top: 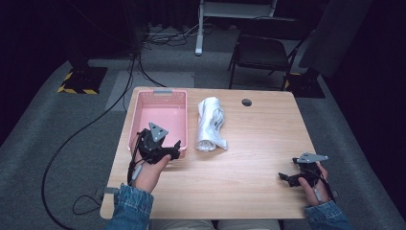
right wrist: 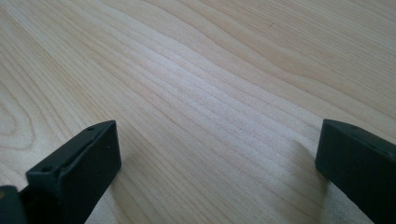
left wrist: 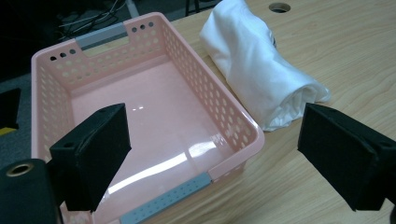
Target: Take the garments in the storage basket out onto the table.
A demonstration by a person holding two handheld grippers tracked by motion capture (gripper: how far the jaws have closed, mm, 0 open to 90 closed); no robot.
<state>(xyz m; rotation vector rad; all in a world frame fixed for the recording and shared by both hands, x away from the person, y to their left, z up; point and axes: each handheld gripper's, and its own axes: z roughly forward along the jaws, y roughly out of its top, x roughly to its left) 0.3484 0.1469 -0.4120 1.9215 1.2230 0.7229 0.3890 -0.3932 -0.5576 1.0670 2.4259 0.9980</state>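
Step in hand: approach, nothing grasped yet; the work looks like moving the rolled white cloth [top: 210, 125] into the pink basket [top: 178, 98].
Rolled white cloth: lies on the tabletop [top: 249, 172] just beside the basket's right wall, at about 12 o'clock from the person, its long axis running away from them; in the left gripper view it sits at 1 o'clock [left wrist: 261, 70], apart from both jaws.
Pink basket: empty, at about 11 o'clock on the tabletop; in the left gripper view its near rim with the grey handle [left wrist: 163, 200] lies between the jaws.
Left hand-held gripper [top: 163, 148]: jaws spread wide, holding nothing, poised over the basket's near right corner; the cloth is to its 2 o'clock.
Right hand-held gripper [top: 292, 178]: jaws also spread wide and empty, low over bare wood at about 4 o'clock on the tabletop, well apart from the cloth.
Next move, as a judgement: the left hand-held gripper should swing toward 2 o'clock, come down astride the near end of the roll, and close across its thickness.
Care needed: soft cloth may unroll or trail, so a bite on the bulk rather than a loose edge seems wise; the right hand-held gripper could take the far end.
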